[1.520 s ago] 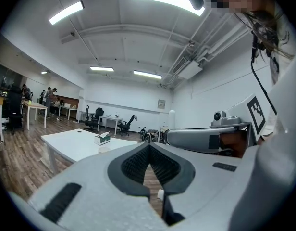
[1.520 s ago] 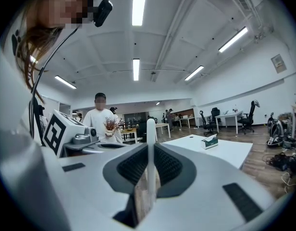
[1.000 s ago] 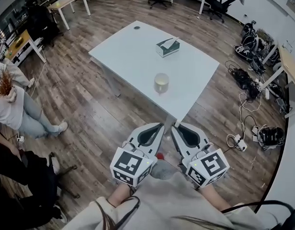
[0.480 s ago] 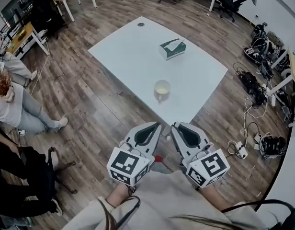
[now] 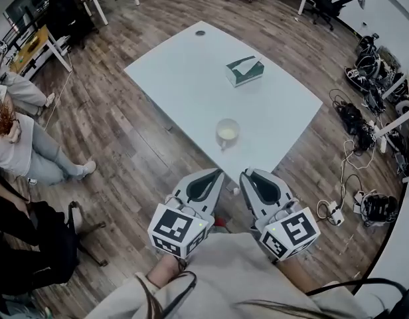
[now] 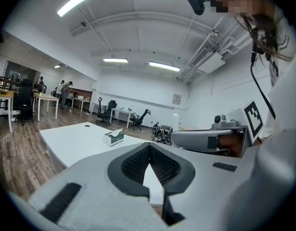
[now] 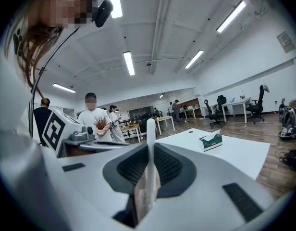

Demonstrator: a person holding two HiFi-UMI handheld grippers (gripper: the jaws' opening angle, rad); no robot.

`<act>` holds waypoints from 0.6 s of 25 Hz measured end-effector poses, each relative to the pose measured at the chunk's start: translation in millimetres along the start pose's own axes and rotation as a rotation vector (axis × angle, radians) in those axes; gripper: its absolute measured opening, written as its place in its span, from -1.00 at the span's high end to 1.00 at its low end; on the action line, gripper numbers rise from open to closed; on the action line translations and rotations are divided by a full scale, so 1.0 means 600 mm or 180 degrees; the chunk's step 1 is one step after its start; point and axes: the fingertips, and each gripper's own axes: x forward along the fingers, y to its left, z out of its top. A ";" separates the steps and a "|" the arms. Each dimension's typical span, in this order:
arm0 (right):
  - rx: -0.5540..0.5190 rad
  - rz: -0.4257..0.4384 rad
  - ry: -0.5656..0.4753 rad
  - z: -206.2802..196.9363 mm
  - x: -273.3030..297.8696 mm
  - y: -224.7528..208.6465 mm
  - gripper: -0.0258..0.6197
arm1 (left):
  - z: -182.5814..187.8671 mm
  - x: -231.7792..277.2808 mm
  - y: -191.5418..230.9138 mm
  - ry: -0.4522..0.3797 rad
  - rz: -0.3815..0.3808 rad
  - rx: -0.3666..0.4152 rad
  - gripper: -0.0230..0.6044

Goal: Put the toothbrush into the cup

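Observation:
A pale cup (image 5: 227, 131) stands near the front corner of the white table (image 5: 184, 72), well ahead of both grippers. A thin white toothbrush (image 7: 150, 143) stands upright between the jaws of my right gripper (image 7: 150, 150), which is shut on it. In the head view the right gripper (image 5: 244, 175) and left gripper (image 5: 220, 173) sit side by side close to my body, over the wooden floor short of the table. My left gripper (image 6: 149, 153) is shut with nothing in it. The cup is hidden in both gripper views.
A green tissue box (image 5: 244, 70) lies further back on the table. Cables and power strips (image 5: 337, 205) litter the floor at the right. People (image 5: 22, 145) stand at the left, and desks and office chairs (image 5: 334, 2) fill the far end of the room.
The table and cup have slid lower in the head view, closer to me. Both grippers keep the same pose close to my body.

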 end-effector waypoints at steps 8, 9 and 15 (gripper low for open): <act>-0.0040 -0.0216 -0.0062 0.024 0.048 -0.045 0.77 | 0.012 0.062 0.043 0.0095 -0.0219 -0.0014 0.90; -0.0031 -0.0246 -0.0074 0.026 0.056 -0.050 0.77 | 0.012 0.069 0.049 0.0116 -0.0251 -0.0016 0.90; 0.0023 -0.0435 -0.0168 0.043 0.107 -0.076 0.77 | 0.016 0.099 0.093 0.0229 -0.0444 -0.0010 0.90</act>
